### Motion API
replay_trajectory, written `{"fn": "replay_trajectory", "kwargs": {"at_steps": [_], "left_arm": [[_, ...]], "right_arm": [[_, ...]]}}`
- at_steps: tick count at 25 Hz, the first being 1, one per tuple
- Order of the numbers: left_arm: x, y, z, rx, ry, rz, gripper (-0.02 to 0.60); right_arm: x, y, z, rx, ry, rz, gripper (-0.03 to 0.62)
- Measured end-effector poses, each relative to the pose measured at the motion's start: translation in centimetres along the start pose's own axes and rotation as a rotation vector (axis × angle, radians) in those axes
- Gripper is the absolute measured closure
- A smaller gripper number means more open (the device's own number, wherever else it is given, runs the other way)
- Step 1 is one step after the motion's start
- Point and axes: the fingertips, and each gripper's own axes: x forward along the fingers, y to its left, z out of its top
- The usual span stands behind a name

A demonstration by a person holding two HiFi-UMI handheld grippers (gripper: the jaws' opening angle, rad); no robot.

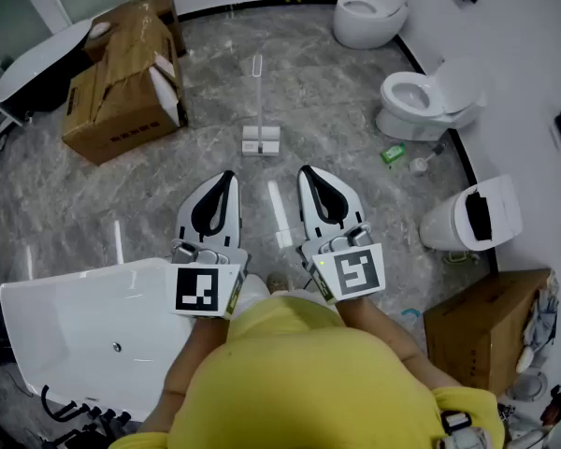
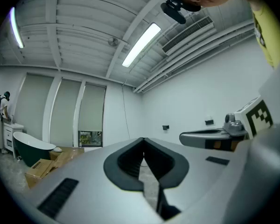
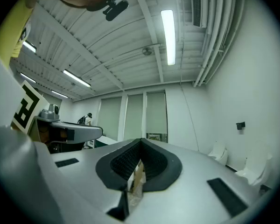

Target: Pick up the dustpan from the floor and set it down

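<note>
The dustpan [image 1: 261,139] stands on the grey marble floor ahead of me: a white pan with a thin clear handle [image 1: 257,69] rising from it. Both grippers are held level, side by side, in front of my yellow shirt and well short of the dustpan. My left gripper [image 1: 226,175] has its jaws together with nothing between them, and its own view shows the black pads [image 2: 130,164] meeting at the tip [image 2: 143,141]. My right gripper [image 1: 307,170] is likewise shut and empty [image 3: 140,142]. Neither touches anything.
Torn cardboard boxes [image 1: 122,82] lie at the far left, and another box [image 1: 486,330] sits near right. Three white toilets [image 1: 369,12] [image 1: 425,101] [image 1: 472,215] line the right wall. A white bathtub [image 1: 84,335] is at my near left. A white strip [image 1: 279,209] and a small green item [image 1: 392,153] lie on the floor.
</note>
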Motion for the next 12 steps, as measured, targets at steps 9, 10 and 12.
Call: {"fn": "replay_trajectory", "kwargs": {"at_steps": [9, 10, 12], "left_arm": [[2.3, 1.1, -0.9, -0.005, 0.008, 0.021, 0.578], [2.8, 1.6, -1.0, -0.004, -0.002, 0.023, 0.578], [3.9, 2.5, -1.6, -0.006, -0.007, 0.025, 0.578]], "right_arm": [[1.7, -2.0, -1.0, 0.001, -0.003, 0.016, 0.583], [2.3, -2.2, -1.2, 0.001, -0.004, 0.018, 0.583], [3.6, -2.7, -1.7, 0.008, -0.010, 0.017, 0.582]]}}
